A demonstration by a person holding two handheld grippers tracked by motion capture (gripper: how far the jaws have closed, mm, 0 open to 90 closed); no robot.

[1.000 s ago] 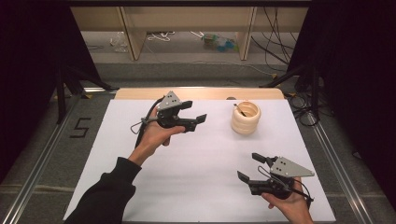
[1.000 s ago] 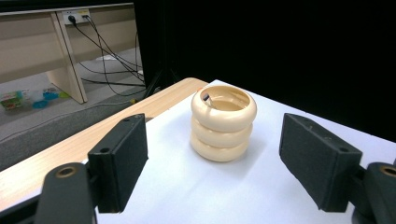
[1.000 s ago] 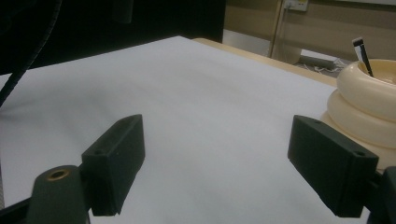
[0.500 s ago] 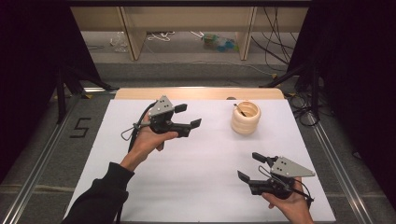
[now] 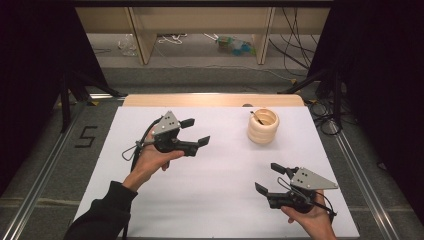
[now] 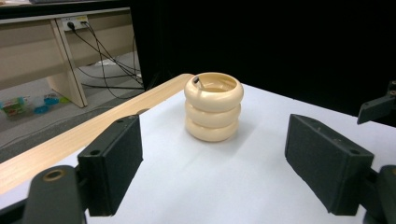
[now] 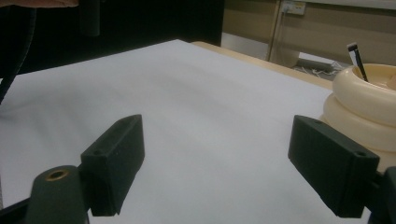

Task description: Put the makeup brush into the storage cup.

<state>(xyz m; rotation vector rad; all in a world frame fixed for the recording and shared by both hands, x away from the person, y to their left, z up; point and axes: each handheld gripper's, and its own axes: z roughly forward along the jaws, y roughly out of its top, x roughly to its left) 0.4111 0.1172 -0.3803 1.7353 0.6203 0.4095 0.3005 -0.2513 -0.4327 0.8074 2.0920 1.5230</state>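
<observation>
Left claw (image 5: 194,132) hangs spread, just widened, nothing between its jaws, aimed at the cream ringed cup (image 5: 263,126). Right claw (image 5: 270,178) sits spread and empty, nearer the person than the cup.

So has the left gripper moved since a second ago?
Yes. In the high view the left gripper has drawn back leftward, widening its gap to the cream holder, which stays put; its jaws have just been opening, nothing between them.

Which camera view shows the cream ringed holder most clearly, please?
The left gripper view: the cream ringed holder stands whole and centred there, three rings stacked, a dark stick at its rim. The high view shows it small, from above. The right gripper view cuts it off at the right edge.
</observation>
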